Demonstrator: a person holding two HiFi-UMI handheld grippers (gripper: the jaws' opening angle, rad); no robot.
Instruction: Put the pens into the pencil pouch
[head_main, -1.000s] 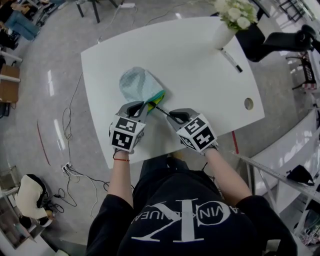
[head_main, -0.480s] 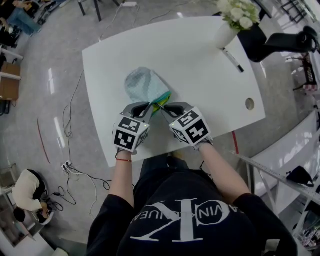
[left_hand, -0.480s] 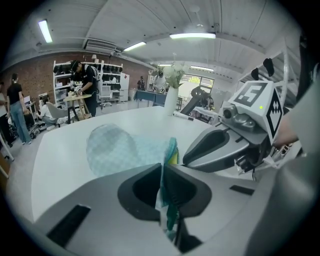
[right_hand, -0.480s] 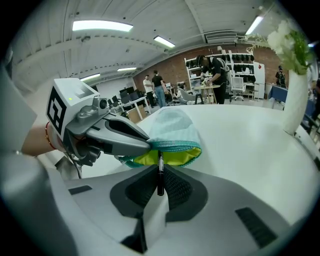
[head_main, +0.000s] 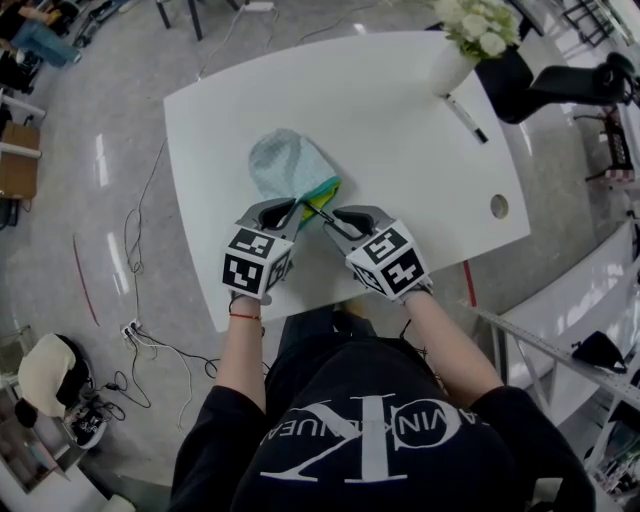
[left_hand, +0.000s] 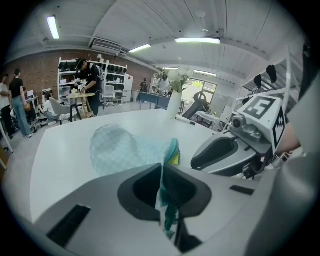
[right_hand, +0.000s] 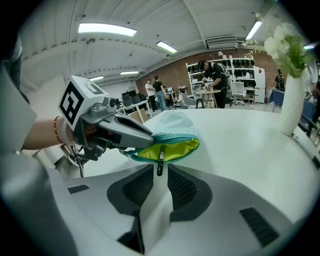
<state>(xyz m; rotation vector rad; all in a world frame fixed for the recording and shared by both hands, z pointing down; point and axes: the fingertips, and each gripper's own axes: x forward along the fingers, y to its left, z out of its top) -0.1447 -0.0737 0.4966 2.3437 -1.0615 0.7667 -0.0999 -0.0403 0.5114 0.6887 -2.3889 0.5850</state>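
A pale teal pencil pouch (head_main: 288, 165) with a yellow lining (right_hand: 175, 149) lies on the white table (head_main: 400, 170). My left gripper (head_main: 291, 211) is shut on the near rim of its mouth, and teal fabric (left_hand: 167, 210) is pinched between the jaws. A black pen (right_hand: 160, 159) pokes out of the open mouth, its front end inside. My right gripper (right_hand: 160, 171) has just been opening. The pen's back end sits between its jaws, and the pads stand off it. A second black pen (head_main: 463, 120) lies far right by the vase.
A white vase (head_main: 450, 65) of flowers stands at the table's far right corner. A round cable hole (head_main: 499, 207) is near the right edge. The table's near edge runs just under both grippers. Cables lie on the floor to the left.
My right gripper moved left toward the pouch, carrying the pen's front end into the mouth. The left gripper kept its hold on the rim.
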